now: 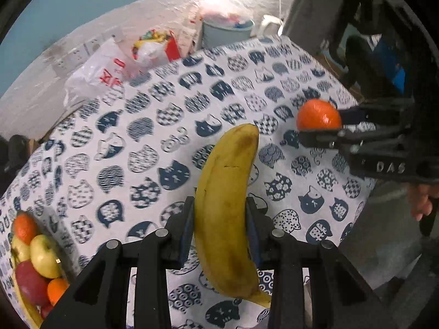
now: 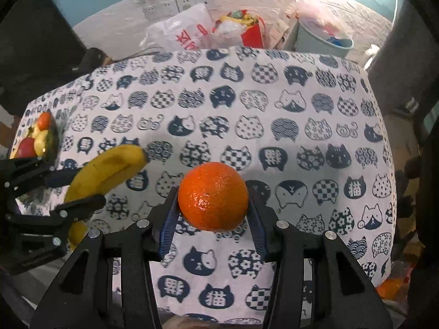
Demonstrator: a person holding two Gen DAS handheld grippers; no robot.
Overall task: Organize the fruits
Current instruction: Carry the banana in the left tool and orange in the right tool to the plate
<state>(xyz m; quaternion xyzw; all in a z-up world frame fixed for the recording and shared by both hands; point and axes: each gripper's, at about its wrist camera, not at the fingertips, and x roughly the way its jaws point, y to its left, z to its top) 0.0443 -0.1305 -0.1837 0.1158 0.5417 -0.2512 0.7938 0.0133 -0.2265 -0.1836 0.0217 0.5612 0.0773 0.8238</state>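
Observation:
My left gripper (image 1: 219,211) is shut on a yellow banana (image 1: 227,192) and holds it above the cat-print tablecloth (image 1: 153,126). My right gripper (image 2: 212,197) is shut on an orange (image 2: 212,196), also held above the cloth. In the left wrist view the right gripper (image 1: 318,126) with the orange (image 1: 318,115) is at the right. In the right wrist view the left gripper (image 2: 79,189) with the banana (image 2: 109,170) is at the left. A fruit plate (image 1: 30,312) with apples and oranges sits at the table's left edge; it also shows in the right wrist view (image 2: 53,139).
Beyond the table's far edge are a white plastic bag (image 2: 181,33), a red bag (image 2: 247,30) and a grey bin (image 2: 321,41) against the wall. A dark chair (image 1: 315,8) stands at the right. An orange bag (image 2: 392,288) lies low at the right.

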